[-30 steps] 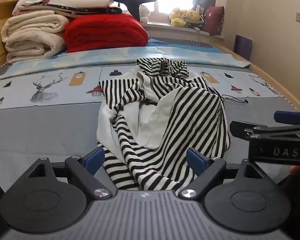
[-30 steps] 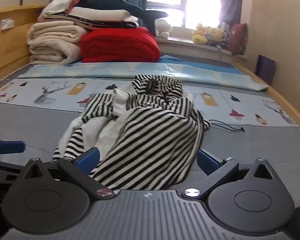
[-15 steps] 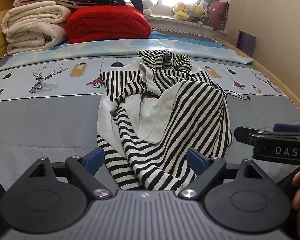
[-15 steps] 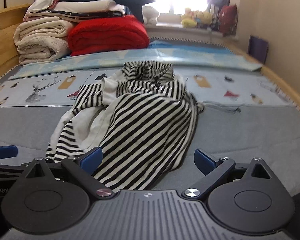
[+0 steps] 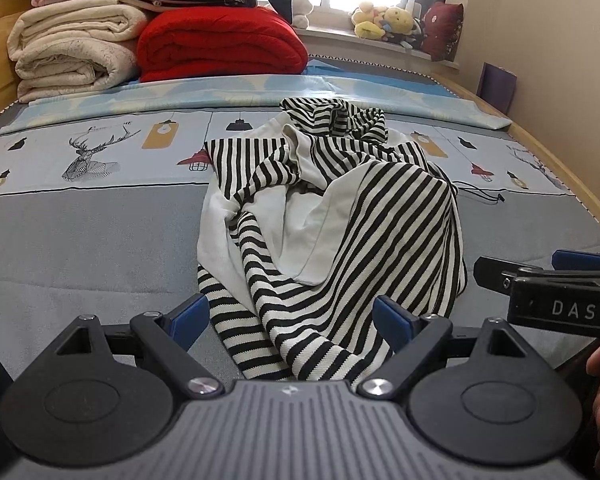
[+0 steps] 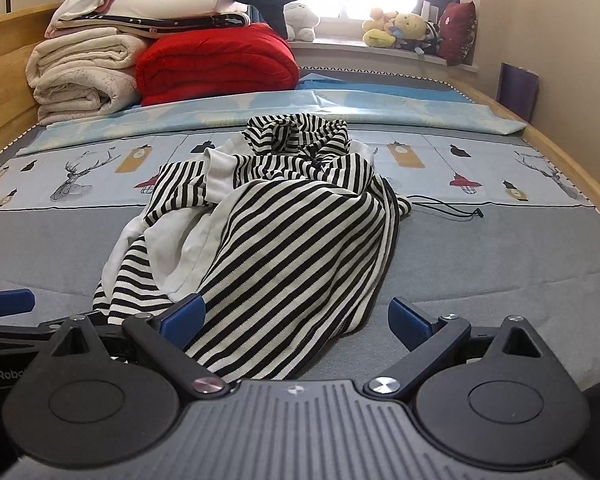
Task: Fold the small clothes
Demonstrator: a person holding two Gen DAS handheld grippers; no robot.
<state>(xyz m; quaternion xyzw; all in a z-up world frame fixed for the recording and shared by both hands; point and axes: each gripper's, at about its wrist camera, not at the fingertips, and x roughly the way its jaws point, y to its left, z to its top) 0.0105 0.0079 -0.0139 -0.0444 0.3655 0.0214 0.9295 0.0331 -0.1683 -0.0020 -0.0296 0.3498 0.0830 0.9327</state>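
Note:
A black-and-white striped garment (image 5: 340,220) with a white lining lies crumpled in a heap on the grey bed cover; it also shows in the right wrist view (image 6: 284,232). My left gripper (image 5: 292,318) is open, its blue-tipped fingers either side of the garment's near hem, close above the bed. My right gripper (image 6: 296,314) is open over the garment's near right edge. The right gripper shows at the right of the left wrist view (image 5: 548,280), and the left gripper's tip shows at the left of the right wrist view (image 6: 8,304).
Folded cream blankets (image 5: 72,52) and a red quilt (image 5: 220,48) are stacked at the bed's head. Stuffed toys (image 5: 384,20) sit on the window sill. A wooden bed rail (image 5: 560,172) runs along the right. A black cord (image 5: 484,196) lies right of the garment.
Both grippers have moved forward and lower toward the garment's near edge. Both stay open and the garment has not moved.

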